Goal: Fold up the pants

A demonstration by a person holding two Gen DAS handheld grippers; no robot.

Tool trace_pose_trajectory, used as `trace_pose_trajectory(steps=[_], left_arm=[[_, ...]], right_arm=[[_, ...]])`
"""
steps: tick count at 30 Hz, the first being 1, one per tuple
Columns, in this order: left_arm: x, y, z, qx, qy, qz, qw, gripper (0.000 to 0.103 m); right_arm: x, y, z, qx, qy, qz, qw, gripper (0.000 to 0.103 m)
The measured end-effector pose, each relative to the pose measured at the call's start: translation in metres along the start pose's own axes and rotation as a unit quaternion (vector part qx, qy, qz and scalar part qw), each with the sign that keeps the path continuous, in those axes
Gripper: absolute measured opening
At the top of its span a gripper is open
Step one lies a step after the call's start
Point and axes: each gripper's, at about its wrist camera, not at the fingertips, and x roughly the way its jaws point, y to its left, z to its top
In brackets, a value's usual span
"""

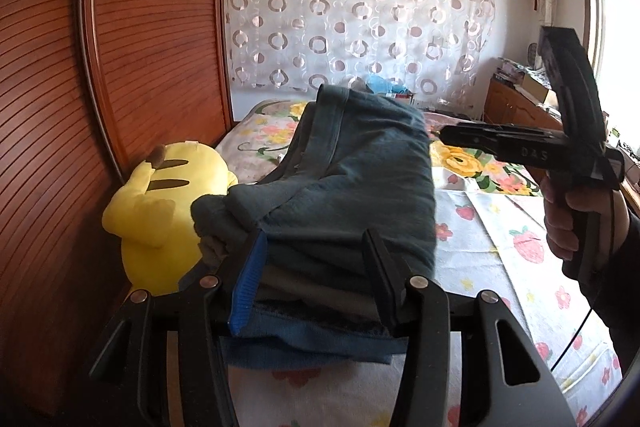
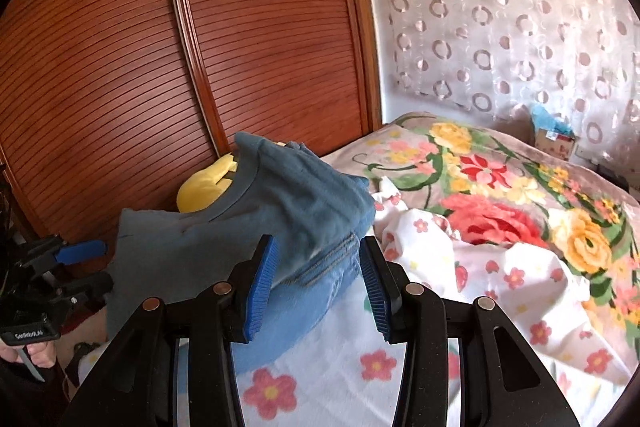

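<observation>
Pants (image 1: 352, 187), teal-blue and folded into a thick bundle, rest on a bed beside its left edge, next to a yellow plush toy (image 1: 168, 211) that leans on a slatted wooden wardrobe (image 1: 132, 27).

From the left wrist view, the left gripper (image 1: 320, 267) has its 2 jaws on either side of the near end of the bundle, with the layered fabric filling the gap between them; I cannot tell whether the pads actually press it.

From the right wrist view, the right gripper (image 2: 320, 287) stands with its 2 blue-padded jaws parted. The bundle's denim corner lies between them, touching the left pad, while the right pad stands clear, so nothing is clamped.

A white flower-printed sheet (image 2: 500, 287) covers the near bed, and a floral blanket (image 2: 520, 187) lies beyond it.
</observation>
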Motion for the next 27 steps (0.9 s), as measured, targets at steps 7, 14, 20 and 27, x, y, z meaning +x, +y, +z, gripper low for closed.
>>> trace_pose_trajectory(steps=[7,14,20,27], left_arm=[[-0.019,-0.003,-0.009,0.004,-0.006,-0.014,0.9999,0.051],[-0.031,-0.004,-0.019,0.008,-0.011,-0.014,0.9998,0.087],[-0.038,-0.004,-0.022,0.011,-0.013,-0.017,0.9997,0.087],[-0.045,-0.016,-0.027,0.024,-0.012,-0.036,0.9990,0.087]], right_arm=[[-0.041,0.029,-0.026,0.003,-0.011,-0.014,1.000,0.045],[-0.070,0.050,-0.047,0.004,-0.019,-0.020,1.000,0.049],[-0.077,0.057,-0.053,-0.002,-0.020,-0.023,1.000,0.057],[-0.086,0.065,-0.061,0.002,-0.016,-0.045,0.999,0.062]])
